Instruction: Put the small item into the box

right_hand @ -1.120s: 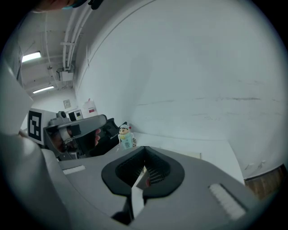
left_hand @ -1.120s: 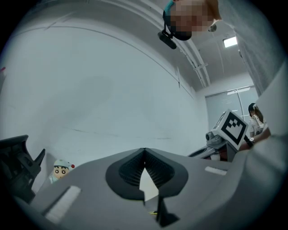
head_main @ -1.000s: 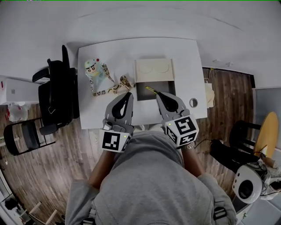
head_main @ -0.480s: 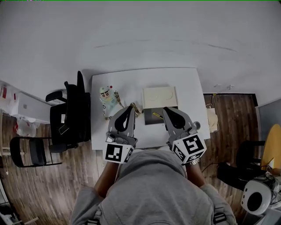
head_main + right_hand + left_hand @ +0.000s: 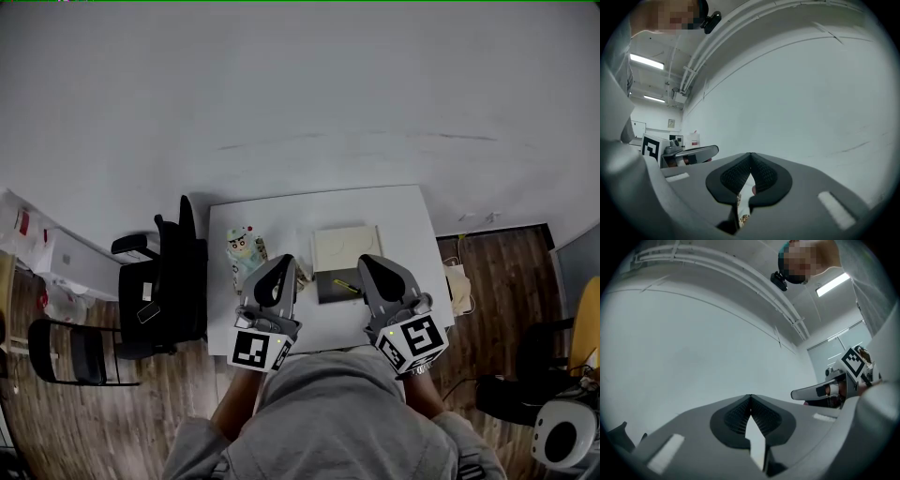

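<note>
— While the left gripper (image 5: 282, 259) and right gripper (image 5: 367, 260) hover clenched and empty, where is the small item (image 5: 345, 285)?
— Yellow, lying slantwise in the open box (image 5: 326, 292), just off the right gripper's tip; the left is farther.

a plain office or lab room: a white bench (image 5: 281, 211) set against a bare white wall (image 5: 300, 84), wood-plank floor (image 5: 497, 272), a black office chair (image 5: 164, 300) beside the bench, a second dark chair (image 5: 70, 352) further left, strip lights (image 5: 833, 283) and exposed pipes (image 5: 740, 273) along the ceiling.
</note>
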Motion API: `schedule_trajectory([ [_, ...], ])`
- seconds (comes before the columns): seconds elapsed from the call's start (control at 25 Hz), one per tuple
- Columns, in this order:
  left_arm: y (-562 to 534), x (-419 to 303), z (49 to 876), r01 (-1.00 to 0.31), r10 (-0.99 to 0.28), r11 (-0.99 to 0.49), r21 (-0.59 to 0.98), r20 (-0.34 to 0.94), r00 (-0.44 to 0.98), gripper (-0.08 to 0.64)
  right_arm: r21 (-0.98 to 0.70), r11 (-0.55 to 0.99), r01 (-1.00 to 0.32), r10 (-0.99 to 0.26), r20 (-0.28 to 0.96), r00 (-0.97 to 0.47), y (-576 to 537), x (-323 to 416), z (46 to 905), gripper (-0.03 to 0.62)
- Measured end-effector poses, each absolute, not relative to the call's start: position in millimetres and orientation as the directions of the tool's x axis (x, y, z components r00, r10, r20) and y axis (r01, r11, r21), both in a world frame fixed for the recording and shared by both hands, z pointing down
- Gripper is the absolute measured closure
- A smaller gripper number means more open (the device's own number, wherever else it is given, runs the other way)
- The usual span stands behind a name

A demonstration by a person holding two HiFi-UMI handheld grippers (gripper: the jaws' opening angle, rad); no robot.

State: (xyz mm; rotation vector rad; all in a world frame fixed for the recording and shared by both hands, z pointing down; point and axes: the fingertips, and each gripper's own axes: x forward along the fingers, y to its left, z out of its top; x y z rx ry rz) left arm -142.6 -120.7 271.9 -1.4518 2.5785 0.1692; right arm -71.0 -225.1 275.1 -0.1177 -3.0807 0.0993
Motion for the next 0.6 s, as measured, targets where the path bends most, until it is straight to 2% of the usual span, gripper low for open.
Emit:
schedule_trajectory([
  [0.2,-122,-138,274,-0.860,-0.840,0.509,0.017,-0.208,-0.502,0.557,-0.059,0.996,0.069,0.070,0.013,-0.997,-222,-66,268,0.577],
  [0.6,-123,-131,277,-0.859,-0.836,0.511,0.017,-0.224,-0.501,0.557,-0.053,0.997,0.064,0.065,0.015,-0.998,-222,-59,273,0.577],
])
